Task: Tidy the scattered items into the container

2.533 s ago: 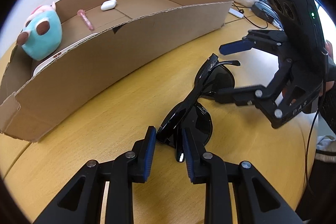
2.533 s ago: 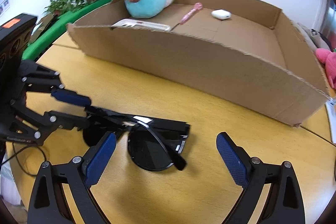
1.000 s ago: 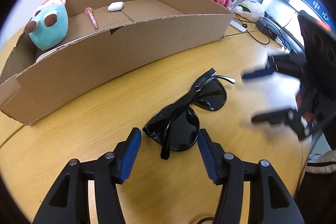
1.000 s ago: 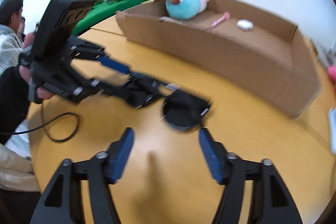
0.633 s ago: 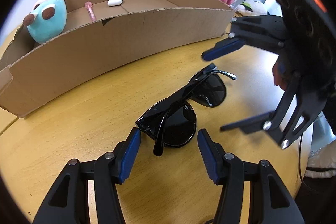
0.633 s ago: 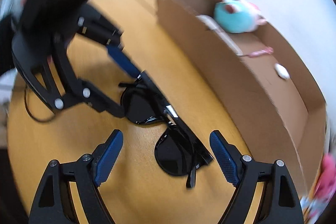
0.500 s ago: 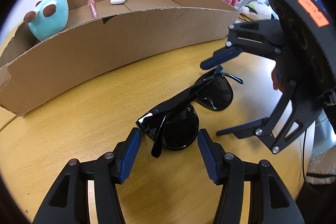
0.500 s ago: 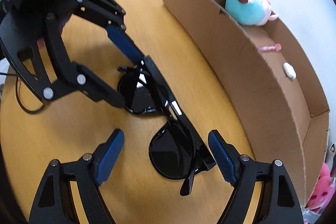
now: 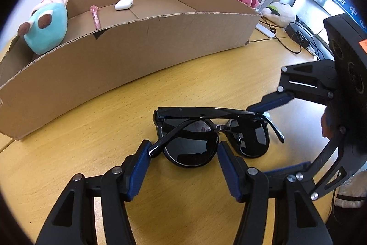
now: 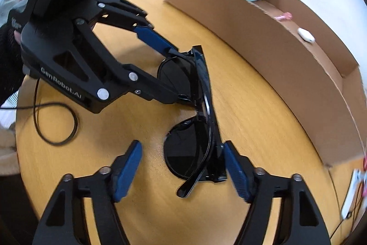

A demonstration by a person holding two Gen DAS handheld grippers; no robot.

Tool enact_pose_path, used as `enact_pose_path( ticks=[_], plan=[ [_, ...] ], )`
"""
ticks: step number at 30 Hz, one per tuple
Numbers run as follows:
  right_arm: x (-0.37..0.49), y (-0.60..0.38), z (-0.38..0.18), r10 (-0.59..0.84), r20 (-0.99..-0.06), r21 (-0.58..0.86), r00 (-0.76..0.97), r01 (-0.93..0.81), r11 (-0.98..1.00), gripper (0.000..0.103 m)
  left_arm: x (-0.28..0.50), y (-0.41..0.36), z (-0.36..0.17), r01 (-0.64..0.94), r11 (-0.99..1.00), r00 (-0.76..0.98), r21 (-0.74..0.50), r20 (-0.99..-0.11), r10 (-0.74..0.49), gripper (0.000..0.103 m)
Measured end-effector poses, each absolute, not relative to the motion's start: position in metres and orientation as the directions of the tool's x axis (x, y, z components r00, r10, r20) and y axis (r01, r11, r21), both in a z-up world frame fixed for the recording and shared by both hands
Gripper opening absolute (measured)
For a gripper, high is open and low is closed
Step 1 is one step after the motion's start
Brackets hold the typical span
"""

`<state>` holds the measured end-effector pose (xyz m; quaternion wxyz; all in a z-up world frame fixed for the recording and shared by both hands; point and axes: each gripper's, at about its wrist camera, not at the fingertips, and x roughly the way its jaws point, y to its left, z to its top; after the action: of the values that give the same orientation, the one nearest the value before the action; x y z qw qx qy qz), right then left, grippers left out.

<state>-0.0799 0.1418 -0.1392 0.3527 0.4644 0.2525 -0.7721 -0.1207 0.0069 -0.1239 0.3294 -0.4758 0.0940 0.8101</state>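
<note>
A: Where are the black sunglasses (image 9: 213, 130)?

B: On the wooden bench (image 9: 114, 130), folded, just in front of the cardboard box (image 9: 137, 49).

A: And the grippers?

B: Left hand-held gripper (image 9: 183, 167) straddles one lens, jaws opening, one pad touching a temple tip. Right hand-held gripper (image 10: 181, 167) is closing around the other lens, not yet clamped.

A: Handling?

B: Probably light, stiff and slick; lenses scratch. Better to pinch the frame's brow bar, gently.

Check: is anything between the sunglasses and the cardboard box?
Only bare table lies between the sunglasses and the box. The box's near wall stands upright, so they would have to go over it.
</note>
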Motion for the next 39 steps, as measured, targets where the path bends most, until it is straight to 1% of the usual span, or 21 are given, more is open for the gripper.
enact_pose_path(
  ticks=[1,2,7,8,9,10,14,17,21,27,35,39],
  plan=[
    [-0.08,0.143,-0.139,-0.31,-0.892,-0.063,-0.33,0.767,-0.638,0.063,-0.121,0.007,-0.124,-0.624,-0.766,-0.333,-0.158,-0.832,0.443,0.061],
    [-0.08,0.145,-0.138,-0.315,-0.888,-0.055,-0.336,0.756,-0.653,0.056,-0.122,0.008,-0.124,-0.625,-0.766,-0.336,-0.154,-0.832,0.441,0.061],
    [-0.081,0.147,-0.137,-0.341,-0.874,-0.011,-0.347,0.714,-0.7,0.054,-0.121,0.012,-0.125,-0.635,-0.762,-0.349,-0.129,-0.832,0.432,0.063],
    [-0.081,0.147,-0.137,-0.345,-0.871,-0.005,-0.351,0.707,-0.708,0.046,-0.121,0.013,-0.125,-0.637,-0.761,-0.35,-0.124,-0.833,0.429,0.065],
    [-0.081,0.148,-0.137,-0.347,-0.867,0.0,-0.357,0.696,-0.718,0.034,-0.122,0.013,-0.125,-0.639,-0.76,-0.349,-0.123,-0.833,0.428,0.065],
    [-0.082,0.149,-0.137,-0.347,-0.866,0.004,-0.361,0.688,-0.726,0.031,-0.122,0.013,-0.125,-0.64,-0.758,-0.346,-0.126,-0.834,0.43,0.065],
    [-0.086,0.154,-0.138,-0.368,-0.857,0.046,-0.36,0.658,-0.751,0.03,-0.122,0.012,-0.125,-0.646,-0.752,-0.342,-0.129,-0.833,0.436,0.065],
    [-0.081,0.157,-0.137,-0.368,-0.855,0.05,-0.365,0.649,-0.759,0.03,-0.122,0.011,-0.125,-0.644,-0.754,-0.343,-0.131,-0.832,0.437,0.065],
    [-0.082,0.163,-0.137,-0.38,-0.849,0.079,-0.366,0.623,-0.778,0.026,-0.122,0.008,-0.125,-0.634,-0.759,-0.34,-0.149,-0.828,0.446,0.065],
    [-0.087,0.174,-0.134,-0.43,-0.821,0.164,-0.376,0.566,-0.808,0.021,-0.123,0.001,-0.124,-0.61,-0.766,-0.329,-0.204,-0.814,0.479,0.065],
    [-0.085,0.195,-0.131,-0.459,-0.79,0.253,-0.405,0.467,-0.847,0.02,-0.122,-0.013,-0.123,-0.562,-0.772,-0.309,-0.298,-0.79,0.53,0.065],
    [-0.083,0.204,-0.129,-0.477,-0.774,0.296,-0.417,0.428,-0.854,0.02,-0.118,-0.016,-0.122,-0.548,-0.75,-0.273,-0.37,-0.768,0.579,0.063]
  ],
)
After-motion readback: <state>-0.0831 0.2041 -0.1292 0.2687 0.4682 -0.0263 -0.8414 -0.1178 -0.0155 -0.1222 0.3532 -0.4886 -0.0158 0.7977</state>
